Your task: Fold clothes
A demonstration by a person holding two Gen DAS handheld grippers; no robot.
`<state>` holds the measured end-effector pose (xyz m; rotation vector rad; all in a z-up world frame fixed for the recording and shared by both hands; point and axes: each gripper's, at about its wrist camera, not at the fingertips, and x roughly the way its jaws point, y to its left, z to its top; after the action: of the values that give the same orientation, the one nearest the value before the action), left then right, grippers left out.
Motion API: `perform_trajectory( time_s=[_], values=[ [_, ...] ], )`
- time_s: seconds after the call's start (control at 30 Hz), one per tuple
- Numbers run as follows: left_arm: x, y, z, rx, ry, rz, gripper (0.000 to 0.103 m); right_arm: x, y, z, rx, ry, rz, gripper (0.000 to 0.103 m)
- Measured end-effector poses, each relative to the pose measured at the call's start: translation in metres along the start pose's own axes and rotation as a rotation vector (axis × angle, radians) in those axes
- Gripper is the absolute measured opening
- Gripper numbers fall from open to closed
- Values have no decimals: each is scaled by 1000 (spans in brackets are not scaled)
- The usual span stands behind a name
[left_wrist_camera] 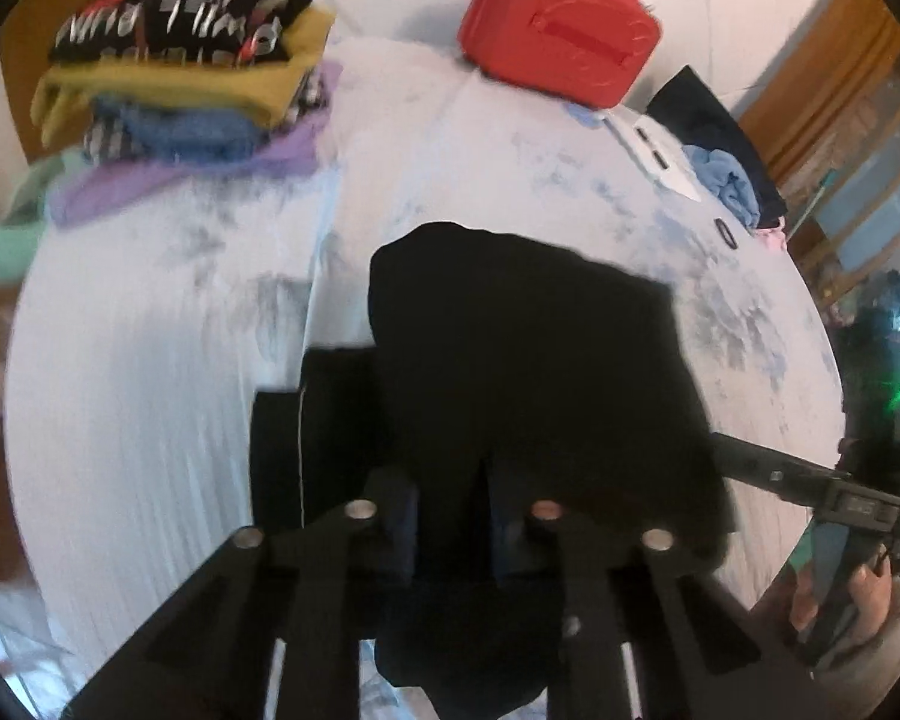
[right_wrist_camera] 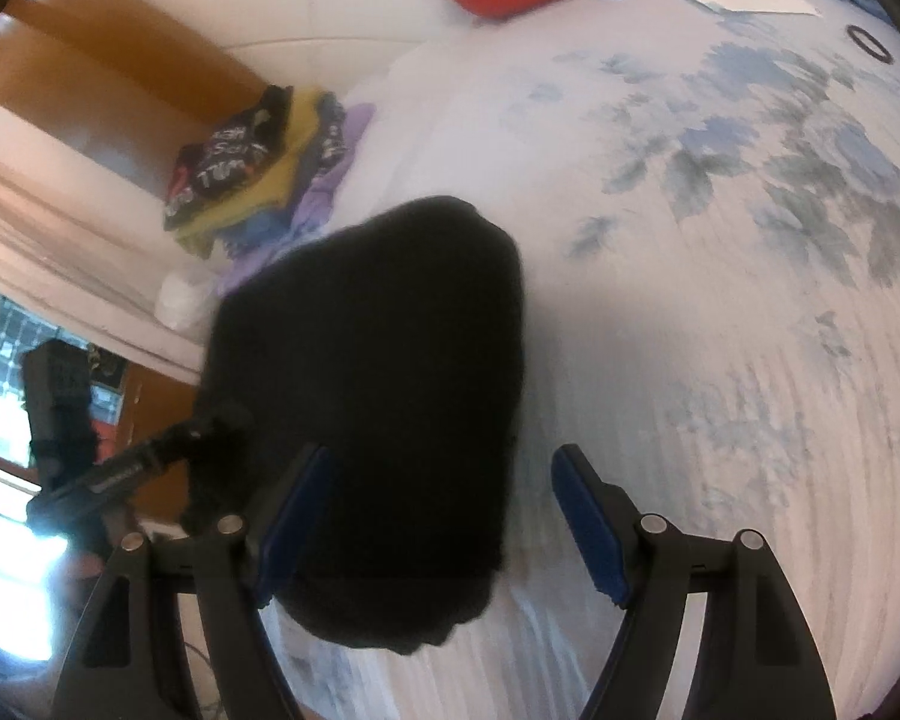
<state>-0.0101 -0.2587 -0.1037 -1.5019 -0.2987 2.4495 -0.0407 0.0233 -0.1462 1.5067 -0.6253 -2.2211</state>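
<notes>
A black, soft fabric garment (left_wrist_camera: 528,360) is seen folded into a compact bundle on a bed covered with a white sheet printed with blue-grey flowers (left_wrist_camera: 150,360). The garment lies near the front edge of the bed, roughly midway along it.

The left gripper (left_wrist_camera: 453,516) is closed on the near edge of the garment: its jaws are drawn close together, with a fold of the black cloth pinched between the blue pads. In the right wrist view the same gripper (right_wrist_camera: 210,426) is seen entering from the left, its tip buried in the garment's left edge.

The right gripper (right_wrist_camera: 444,516) is held with its jaws wide apart. The left blue pad (right_wrist_camera: 297,516) is touching or overlapping the garment's near side, while the right blue pad (right_wrist_camera: 588,522) stands apart from it above the bare sheet; nothing is gripped. In the left wrist view the right gripper (left_wrist_camera: 744,456) is seen reaching the garment's right edge.

A stack of folded clothes, topped by a black printed shirt over a mustard piece (left_wrist_camera: 186,60), sits at the far left corner of the bed. A red hard-shell case with handles (left_wrist_camera: 561,24) rests at the far edge, and white papers (left_wrist_camera: 660,162) lie near the far right corner.
</notes>
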Motion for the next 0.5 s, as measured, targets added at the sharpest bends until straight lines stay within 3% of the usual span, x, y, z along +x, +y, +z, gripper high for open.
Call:
perform_trajectory(
  time_s=[0.17,0.27,0.33,0.37,0.4,0.5],
  values=[
    [-49,-5,12,92,-68,29,14,-25,23,3,-45,-73,15,76],
    [-24,20,3,98,16,112,14,-31,54,5,-160,-106,2,76],
    [2,30,-7,102,61,154,15,-15,73,3,-252,-75,-34,59],
    [14,32,-11,115,72,182,17,2,76,2,-279,-34,-71,37],
    [27,34,-16,129,82,210,19,19,80,2,-305,8,-108,24],
    [35,26,-16,169,62,270,19,55,80,1,-352,72,-183,24]
  ],
)
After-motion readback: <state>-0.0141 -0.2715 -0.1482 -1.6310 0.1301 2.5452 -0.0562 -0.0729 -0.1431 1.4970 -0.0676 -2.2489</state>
